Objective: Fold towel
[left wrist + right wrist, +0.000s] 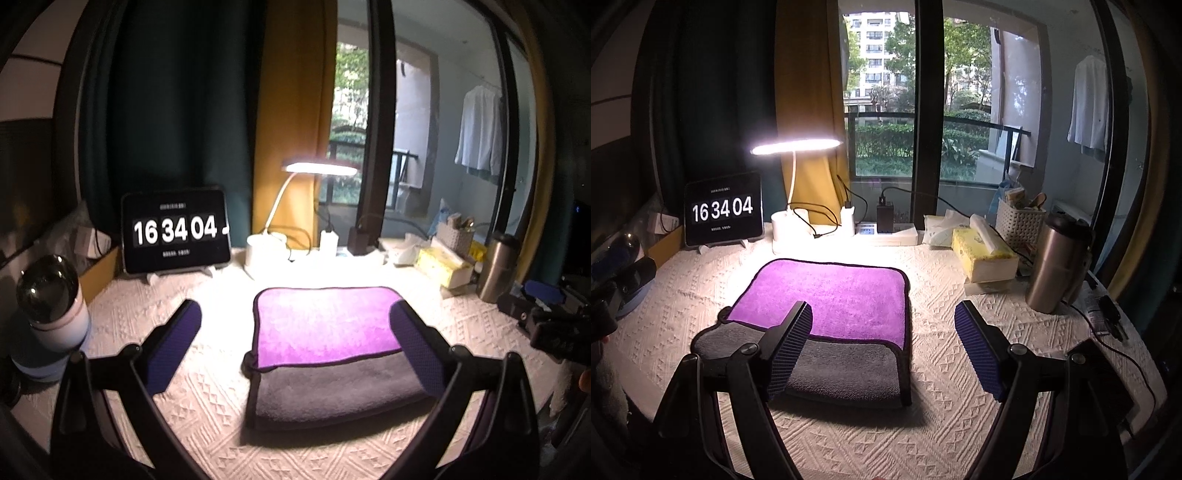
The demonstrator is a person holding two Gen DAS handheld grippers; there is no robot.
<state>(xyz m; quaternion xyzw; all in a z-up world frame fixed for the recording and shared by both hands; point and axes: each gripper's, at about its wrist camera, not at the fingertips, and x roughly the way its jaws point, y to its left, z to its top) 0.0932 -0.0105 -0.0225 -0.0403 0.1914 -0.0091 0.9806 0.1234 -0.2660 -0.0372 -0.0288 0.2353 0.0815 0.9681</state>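
A folded towel (325, 325), purple on top with a grey layer showing at its near edge, lies flat on the white textured tablecloth (207, 398). It also shows in the right wrist view (842, 299). My left gripper (295, 343) is open and empty, hovering above the towel's left near part; its right finger overlaps the towel's right edge in view. My right gripper (882, 350) is open and empty above the towel's near right corner, its left finger over the grey layer.
At the back stand a tablet clock (723, 211), a lit desk lamp (796, 146), chargers, a tissue box (984, 254), a basket (1019, 221) and a steel flask (1054, 262). A round-topped bottle (51, 314) stands at the left. A window is behind.
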